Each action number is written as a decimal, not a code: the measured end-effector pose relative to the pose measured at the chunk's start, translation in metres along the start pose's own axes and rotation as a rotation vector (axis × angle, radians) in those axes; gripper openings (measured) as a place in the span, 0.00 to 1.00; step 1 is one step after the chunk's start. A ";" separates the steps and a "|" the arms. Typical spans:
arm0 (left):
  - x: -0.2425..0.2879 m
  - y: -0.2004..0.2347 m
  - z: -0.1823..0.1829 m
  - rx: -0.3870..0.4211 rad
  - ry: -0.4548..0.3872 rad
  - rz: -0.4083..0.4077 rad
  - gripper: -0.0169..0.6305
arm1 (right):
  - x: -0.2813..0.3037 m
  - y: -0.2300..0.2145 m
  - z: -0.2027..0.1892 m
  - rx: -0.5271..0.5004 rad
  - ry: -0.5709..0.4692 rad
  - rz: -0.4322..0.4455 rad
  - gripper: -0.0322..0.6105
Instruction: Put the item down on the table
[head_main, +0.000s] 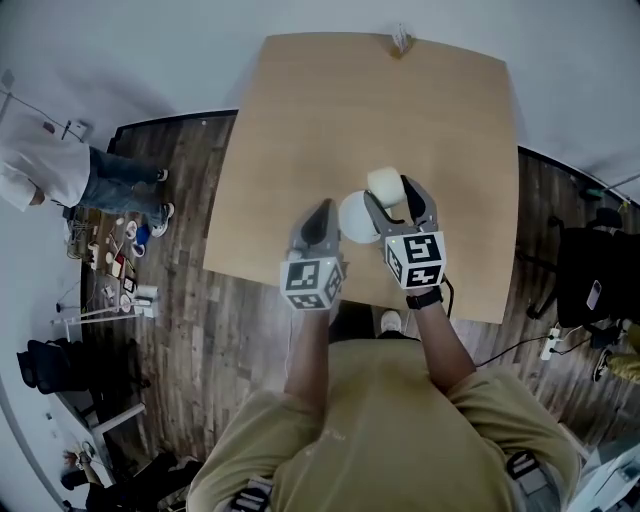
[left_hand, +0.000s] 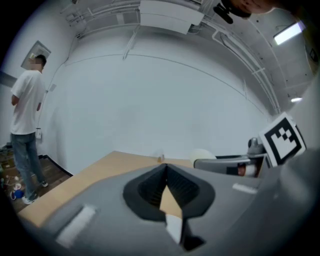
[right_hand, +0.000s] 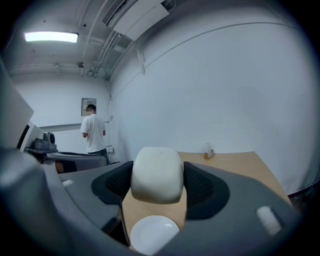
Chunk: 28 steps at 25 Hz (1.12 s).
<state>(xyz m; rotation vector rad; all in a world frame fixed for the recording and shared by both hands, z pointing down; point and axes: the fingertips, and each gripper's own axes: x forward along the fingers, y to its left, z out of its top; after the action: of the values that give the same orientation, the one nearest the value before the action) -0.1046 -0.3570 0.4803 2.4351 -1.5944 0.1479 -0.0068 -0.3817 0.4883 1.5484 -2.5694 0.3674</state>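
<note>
A rounded white cup-like item (right_hand: 156, 175) sits clamped between the dark pads of my right gripper (right_hand: 157, 182), held above the wooden table (head_main: 300, 120). From the head view the item (head_main: 386, 185) hangs over the table's near part, with the right gripper (head_main: 395, 193) shut on it. Right under and beside it lies a small white saucer (head_main: 355, 217), also seen below the jaws as the saucer (right_hand: 154, 234). My left gripper (head_main: 322, 212) hovers just left of the saucer, its jaws pressed together with nothing in them (left_hand: 166, 175).
A small stand (head_main: 400, 42) sits at the table's far edge. A person (head_main: 60, 175) stands on the wood floor at left, near clutter (head_main: 120, 255) on the floor. A black chair (head_main: 590, 275) stands to the right of the table.
</note>
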 end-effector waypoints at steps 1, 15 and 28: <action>0.009 0.005 -0.005 -0.006 0.014 -0.001 0.03 | 0.009 -0.002 -0.006 0.000 0.018 0.000 0.55; 0.075 0.048 -0.093 -0.103 0.200 -0.006 0.03 | 0.084 -0.017 -0.134 -0.002 0.292 0.017 0.54; 0.080 0.073 -0.148 -0.164 0.305 -0.008 0.03 | 0.102 0.007 -0.248 -0.054 0.550 0.047 0.55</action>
<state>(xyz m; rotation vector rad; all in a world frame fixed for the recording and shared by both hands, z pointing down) -0.1331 -0.4203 0.6500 2.1732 -1.4047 0.3538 -0.0665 -0.3991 0.7487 1.1630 -2.1651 0.6218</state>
